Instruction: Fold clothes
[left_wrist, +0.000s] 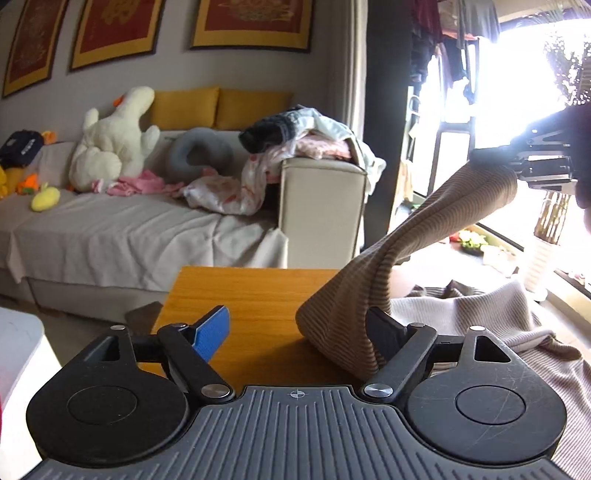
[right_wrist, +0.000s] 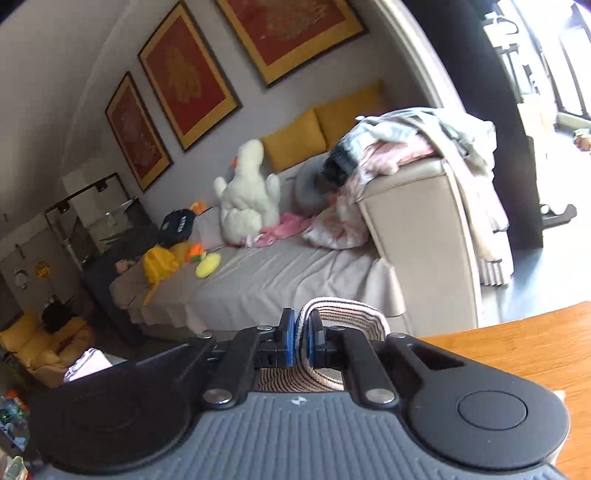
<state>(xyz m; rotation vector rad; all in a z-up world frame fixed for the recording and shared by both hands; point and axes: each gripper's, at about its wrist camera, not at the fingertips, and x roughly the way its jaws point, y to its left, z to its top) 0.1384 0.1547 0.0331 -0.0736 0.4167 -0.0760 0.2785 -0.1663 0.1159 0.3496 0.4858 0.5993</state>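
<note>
A beige ribbed knit garment (left_wrist: 417, 236) lies on the wooden table (left_wrist: 251, 299) at the right. One sleeve is lifted and stretches up to my right gripper (left_wrist: 517, 162) at the upper right of the left wrist view. My left gripper (left_wrist: 299, 328) is open low over the table; its blue-padded finger (left_wrist: 212, 332) is bare, and the sleeve's lower fold drapes against the other finger (left_wrist: 384, 328). In the right wrist view my right gripper (right_wrist: 300, 339) is shut on the ribbed cuff (right_wrist: 351, 317), held above the table edge (right_wrist: 517, 343).
A grey sofa (left_wrist: 147, 229) stands beyond the table with a white plush duck (left_wrist: 114, 140), toys, yellow cushions and a pile of clothes (left_wrist: 303, 140) on its armrest. A bright balcony door (left_wrist: 517, 110) is at the right. A white surface (left_wrist: 18, 343) sits at the left.
</note>
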